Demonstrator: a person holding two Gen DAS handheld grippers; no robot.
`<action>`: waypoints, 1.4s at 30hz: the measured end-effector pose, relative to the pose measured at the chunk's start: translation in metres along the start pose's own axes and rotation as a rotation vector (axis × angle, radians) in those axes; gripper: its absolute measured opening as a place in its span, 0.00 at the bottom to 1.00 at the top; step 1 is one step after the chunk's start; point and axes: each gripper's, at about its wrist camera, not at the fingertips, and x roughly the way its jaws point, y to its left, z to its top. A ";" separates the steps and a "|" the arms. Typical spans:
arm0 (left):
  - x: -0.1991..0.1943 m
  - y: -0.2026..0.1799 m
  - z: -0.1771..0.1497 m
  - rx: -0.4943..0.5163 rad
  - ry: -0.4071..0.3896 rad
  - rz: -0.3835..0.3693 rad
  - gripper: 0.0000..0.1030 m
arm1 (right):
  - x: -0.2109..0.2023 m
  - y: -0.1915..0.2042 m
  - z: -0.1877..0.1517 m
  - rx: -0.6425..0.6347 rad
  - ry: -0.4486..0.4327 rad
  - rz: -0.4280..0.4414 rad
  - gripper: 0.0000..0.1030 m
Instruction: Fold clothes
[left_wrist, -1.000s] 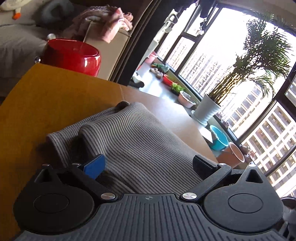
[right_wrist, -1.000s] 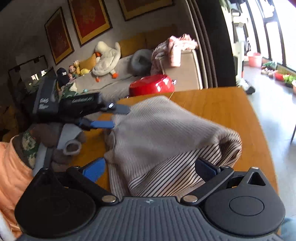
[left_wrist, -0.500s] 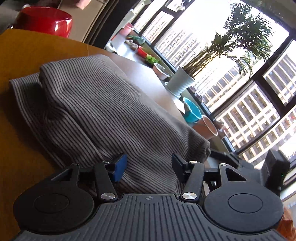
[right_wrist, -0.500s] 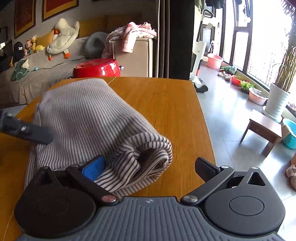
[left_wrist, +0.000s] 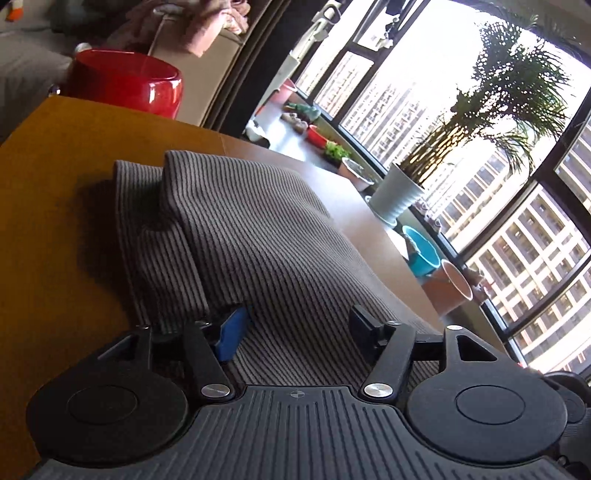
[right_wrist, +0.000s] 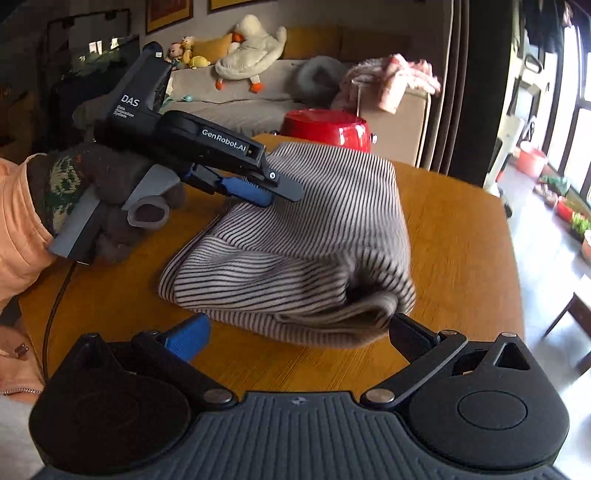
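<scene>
The left gripper (left_wrist: 295, 328) jaws are opening, released above the folded striped top (right_wrist: 314, 236); the right gripper (right_wrist: 295, 336) has been pulled back, released.

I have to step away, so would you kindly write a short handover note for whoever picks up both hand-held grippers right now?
Left hand-held gripper: jaws opening, over the near edge of the striped garment, fabric between them but not pinched.
Right hand-held gripper: open and empty, just short of the garment's bulging rolled end.
Garment: folded into a thick bundle in the middle of the wooden table; a red pot stands at the far edge.
Done: main folds appear made.
Left: probably flatten the puffy end, square the edges, then move both grippers clear.
</scene>
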 end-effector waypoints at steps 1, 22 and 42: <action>-0.004 0.000 0.000 0.003 -0.006 0.005 0.82 | -0.005 0.000 0.006 -0.026 -0.019 -0.026 1.00; -0.011 -0.005 -0.021 0.078 0.041 -0.039 0.66 | 0.058 -0.039 0.002 0.222 -0.024 -0.159 1.00; -0.004 -0.018 -0.033 0.140 0.021 -0.035 0.78 | -0.008 0.026 0.011 -0.101 -0.120 0.005 0.70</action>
